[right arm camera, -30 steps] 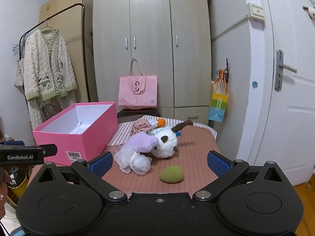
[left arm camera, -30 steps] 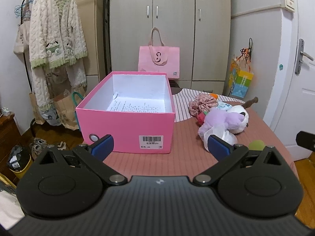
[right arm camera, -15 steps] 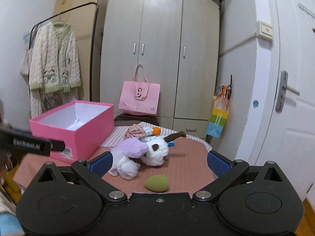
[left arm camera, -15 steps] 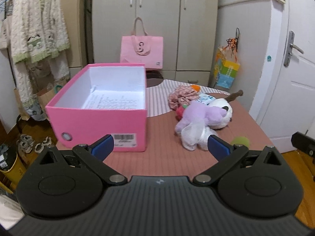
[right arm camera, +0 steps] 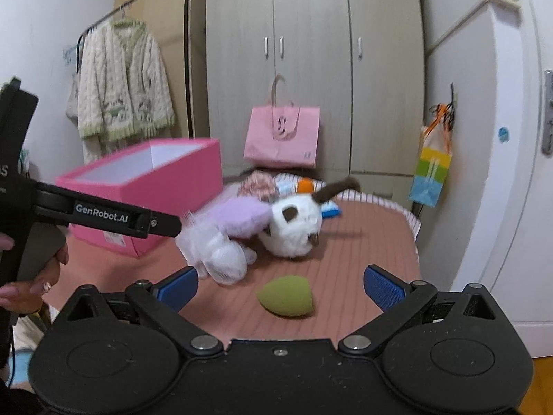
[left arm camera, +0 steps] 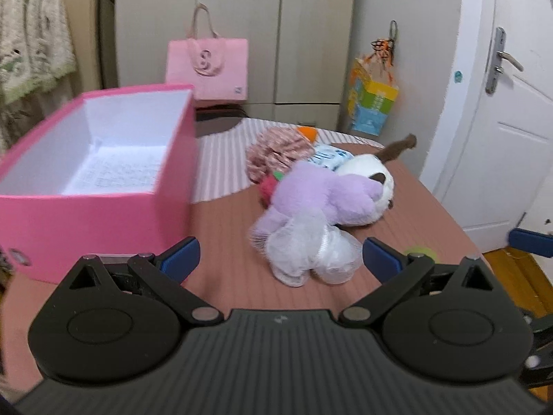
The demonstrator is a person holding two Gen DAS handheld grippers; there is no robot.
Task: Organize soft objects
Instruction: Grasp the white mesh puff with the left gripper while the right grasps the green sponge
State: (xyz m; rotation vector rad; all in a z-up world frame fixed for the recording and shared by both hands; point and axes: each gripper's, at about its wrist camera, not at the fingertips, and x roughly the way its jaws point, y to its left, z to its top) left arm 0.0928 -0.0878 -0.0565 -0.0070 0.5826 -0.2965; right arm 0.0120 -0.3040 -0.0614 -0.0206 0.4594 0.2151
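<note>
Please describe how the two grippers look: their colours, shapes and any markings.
Both are matte black. Each has two round pivot discs, angled linkage arms with silver rivets, and fingers tipped by blue ribbed pads. The left gripper has a ridged body; its side reads "GenRobot.AI" in white. The right gripper has a smooth body. A bare hand shows.

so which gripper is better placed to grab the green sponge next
Right. The green sponge lies straight ahead between the open right gripper's fingers. The left gripper, also open, faces the white mesh pouf, with the sponge off to its side.
</note>
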